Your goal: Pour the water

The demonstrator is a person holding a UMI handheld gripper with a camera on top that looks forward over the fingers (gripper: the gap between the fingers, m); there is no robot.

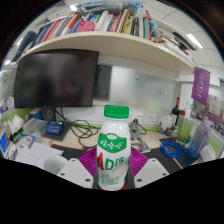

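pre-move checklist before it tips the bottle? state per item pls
1. Bottle between the fingers: ok, it stands upright and centred between the two pink pads.
2. Both fingers pressing on the bottle: cannot tell, the contact lines are not clear enough to judge.
3. Cap off for pouring: not ok, the green cap is on the bottle.
4. Receiving vessel in sight: cannot tell, nothing on the cluttered desk reads clearly as a cup.
5. Path ahead: not ok, a dark monitor and cables lie beyond the bottle.
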